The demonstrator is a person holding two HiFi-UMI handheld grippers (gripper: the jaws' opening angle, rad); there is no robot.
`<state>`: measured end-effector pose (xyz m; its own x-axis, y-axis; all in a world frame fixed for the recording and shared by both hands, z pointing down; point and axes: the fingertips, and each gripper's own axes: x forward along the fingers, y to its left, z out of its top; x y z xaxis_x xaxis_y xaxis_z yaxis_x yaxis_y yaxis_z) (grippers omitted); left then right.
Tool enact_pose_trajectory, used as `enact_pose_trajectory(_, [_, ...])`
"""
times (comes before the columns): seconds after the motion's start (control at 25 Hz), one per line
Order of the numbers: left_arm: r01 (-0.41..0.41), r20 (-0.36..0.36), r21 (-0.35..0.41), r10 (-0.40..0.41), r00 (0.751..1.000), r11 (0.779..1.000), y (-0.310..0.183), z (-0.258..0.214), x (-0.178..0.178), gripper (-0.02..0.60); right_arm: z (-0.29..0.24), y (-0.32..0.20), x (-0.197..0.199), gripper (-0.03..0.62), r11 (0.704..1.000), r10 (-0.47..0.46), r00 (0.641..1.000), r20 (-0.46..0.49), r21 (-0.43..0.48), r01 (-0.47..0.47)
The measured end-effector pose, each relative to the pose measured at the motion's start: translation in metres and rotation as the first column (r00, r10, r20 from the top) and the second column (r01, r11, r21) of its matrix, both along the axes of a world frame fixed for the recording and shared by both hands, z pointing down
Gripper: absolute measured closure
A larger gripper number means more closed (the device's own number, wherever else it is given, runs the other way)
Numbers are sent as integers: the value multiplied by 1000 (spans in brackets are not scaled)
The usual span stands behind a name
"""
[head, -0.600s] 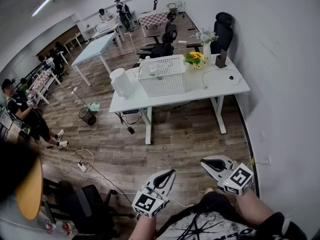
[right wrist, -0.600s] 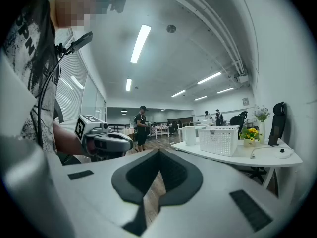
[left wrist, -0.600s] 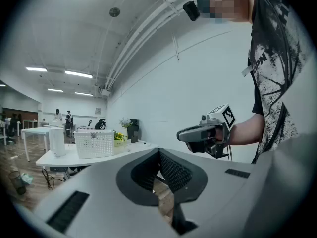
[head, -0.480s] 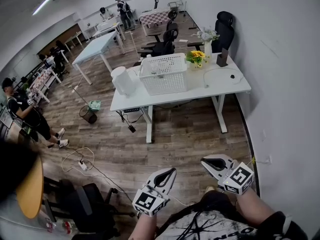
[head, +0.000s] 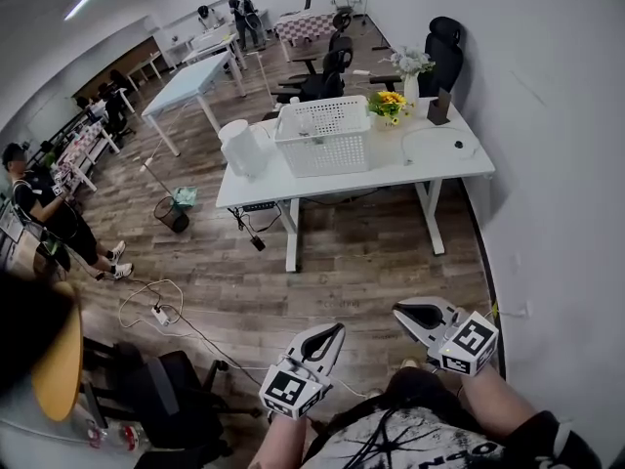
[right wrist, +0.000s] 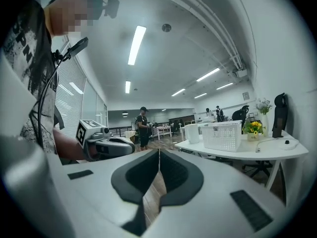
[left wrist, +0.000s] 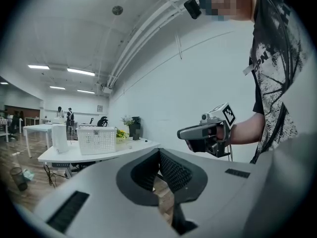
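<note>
My left gripper point(head: 332, 329) and right gripper point(head: 398, 311) are held low in front of the person's body, above the wooden floor, both pointing toward a white table point(head: 430, 164). Each has its jaws closed together with nothing between them. In the left gripper view the jaws point(left wrist: 159, 150) meet at the tip, and the right gripper point(left wrist: 208, 133) hangs to the right in a hand. The right gripper view shows its own jaws point(right wrist: 159, 150) touching and the left gripper point(right wrist: 106, 143) at the left. Neither touches anything.
On the table stand a white mesh basket point(head: 324, 137), a white jug point(head: 239, 149), yellow flowers point(head: 389, 104) and a cable. A white wall runs along the right. A power strip point(head: 156, 313) lies on the floor, a black chair point(head: 166, 399) sits near left, and people stand farther off.
Both grippers stay shut and almost still. The head view has shifted a little, so the table sits slightly higher and to the right.
</note>
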<state>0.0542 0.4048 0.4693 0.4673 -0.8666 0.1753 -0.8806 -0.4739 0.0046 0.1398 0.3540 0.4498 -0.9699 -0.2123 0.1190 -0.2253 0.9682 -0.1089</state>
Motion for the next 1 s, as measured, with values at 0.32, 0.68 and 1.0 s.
enact_pose_trajectory(0.32, [-6, -21, -22, 6, 1000, 1000, -17, 15, -2, 571, 10, -12, -4, 571, 1000, -6, 999, -33, -1, 6])
enact_pose_trajectory(0.68, [-3, -26, -31, 3, 1000, 1000, -80, 12, -16, 571, 15, -67, -22, 571, 999, -36, 998, -45, -8, 35])
enact_pose_trajectory(1.0, [48, -9, -40, -49, 999, 998, -166, 2, -31, 571, 6, -156, -44, 571, 995, -100, 994, -36, -7, 100])
